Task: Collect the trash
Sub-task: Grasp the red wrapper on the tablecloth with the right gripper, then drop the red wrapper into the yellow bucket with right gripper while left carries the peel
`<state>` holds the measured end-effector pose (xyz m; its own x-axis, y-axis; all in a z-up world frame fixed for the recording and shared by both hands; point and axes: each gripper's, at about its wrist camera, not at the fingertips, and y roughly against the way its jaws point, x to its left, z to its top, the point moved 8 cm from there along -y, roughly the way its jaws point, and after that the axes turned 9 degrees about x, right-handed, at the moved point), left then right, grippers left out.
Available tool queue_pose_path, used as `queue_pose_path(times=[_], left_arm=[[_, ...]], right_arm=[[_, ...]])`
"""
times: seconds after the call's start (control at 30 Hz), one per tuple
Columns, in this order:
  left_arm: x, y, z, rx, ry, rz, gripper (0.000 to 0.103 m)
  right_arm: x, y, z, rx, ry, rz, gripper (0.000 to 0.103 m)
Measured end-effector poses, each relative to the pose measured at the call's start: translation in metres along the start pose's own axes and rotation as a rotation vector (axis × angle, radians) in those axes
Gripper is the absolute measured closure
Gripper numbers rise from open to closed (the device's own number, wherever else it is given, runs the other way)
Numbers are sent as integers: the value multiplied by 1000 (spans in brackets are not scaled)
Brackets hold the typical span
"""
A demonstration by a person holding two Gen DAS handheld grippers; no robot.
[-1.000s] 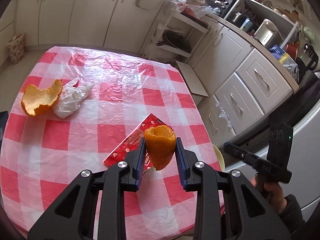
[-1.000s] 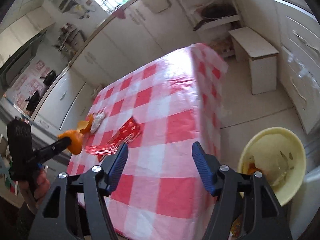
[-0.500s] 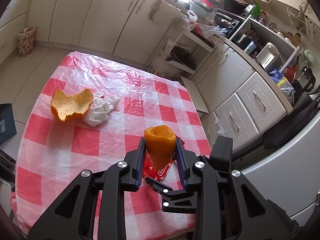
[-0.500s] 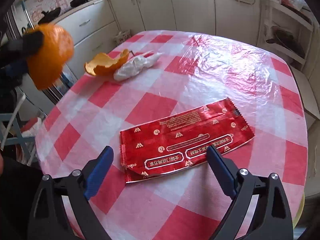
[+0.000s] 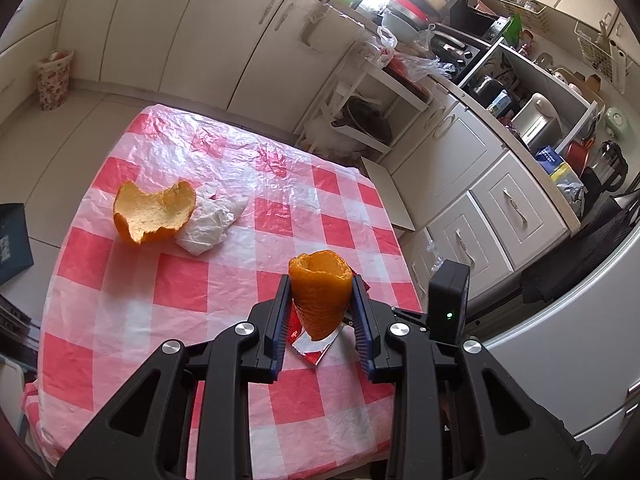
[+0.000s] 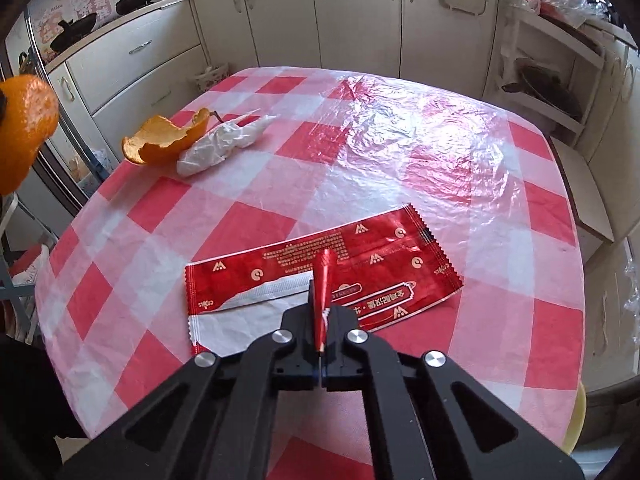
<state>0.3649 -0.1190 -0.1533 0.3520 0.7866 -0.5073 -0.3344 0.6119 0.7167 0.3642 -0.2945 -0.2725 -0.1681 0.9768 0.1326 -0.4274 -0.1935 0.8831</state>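
My left gripper [image 5: 321, 312] pinches a cupped orange peel [image 5: 320, 294], open end up, blue pads pressed on both its sides. It hangs above the near right part of the table [image 5: 120, 312], over a red-and-white checked cloth under clear plastic film. In the right view that same peel [image 6: 24, 132] shows at the far left edge, off the table's side and raised.

My right gripper [image 6: 322, 320] has just been closing: jaws now pressed together on a pinched-up fold of the red wrapper [image 6: 380, 268]. The fold stands up as a thin red ridge between the pads. The rest of the wrapper lies flat on the cloth, near the table's front middle, its near left corner flipped to show the white inside. From the left view only a scrap of the wrapper [image 5: 316, 350] shows below the held peel, mostly hidden behind my left fingers.

Second peel [image 6: 164, 142] sits on the far left of the table, cup side up, jagged rim. A crumpled white tissue [image 6: 224, 144] lies touching its right side. Both are well apart from the wrapper. Left view shows the same pair: peel [image 5: 154, 212] and tissue [image 5: 210, 222], touching.

A pale yellow bowl rim [image 6: 574, 428] peeks out past the table's near right edge, lower than the tabletop. White kitchen cabinets [image 6: 352, 12] run behind the table.
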Motion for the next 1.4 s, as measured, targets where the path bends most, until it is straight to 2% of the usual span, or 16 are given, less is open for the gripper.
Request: queue_pose_path(times=[0.17, 0.3, 0.5, 0.73, 0.87, 0.93, 1.07, 1.27, 1.33, 1.37, 1.4], left_arm=[[-3, -9, -2, 20, -10, 13, 76], [-12, -21, -6, 40, -34, 20, 76], [-33, -42, -14, 72, -78, 18, 76], [-67, -74, -24, 118, -130, -11, 76], [-89, -94, -33, 153, -159, -35, 76], [-98, -101, -37, 167, -175, -45, 76], [-110, -109, -45, 186, -184, -62, 76], [-136, -118, -62, 223, -220, -82, 76], [-151, -123, -68, 238, -240, -91, 76], [-159, -126, -71, 246, -251, -94, 76], [-168, -131, -75, 257, -261, -100, 76]], right_arm=[[-28, 49, 4, -111, -98, 48, 102], [-65, 95, -2, -198, -181, 36, 102], [-141, 154, -36, -282, -320, -42, 102], [-222, 195, -93, -323, -489, -159, 102], [-256, 180, -119, -247, -562, -230, 102], [-269, 164, -129, -184, -574, -286, 103], [-289, 123, -145, -49, -578, -344, 102], [-299, 51, -173, 206, -568, -328, 102], [-300, 45, -177, 246, -595, -310, 62], [-300, 52, -175, 221, -600, -325, 36], [-298, 63, -166, 172, -594, -331, 34]])
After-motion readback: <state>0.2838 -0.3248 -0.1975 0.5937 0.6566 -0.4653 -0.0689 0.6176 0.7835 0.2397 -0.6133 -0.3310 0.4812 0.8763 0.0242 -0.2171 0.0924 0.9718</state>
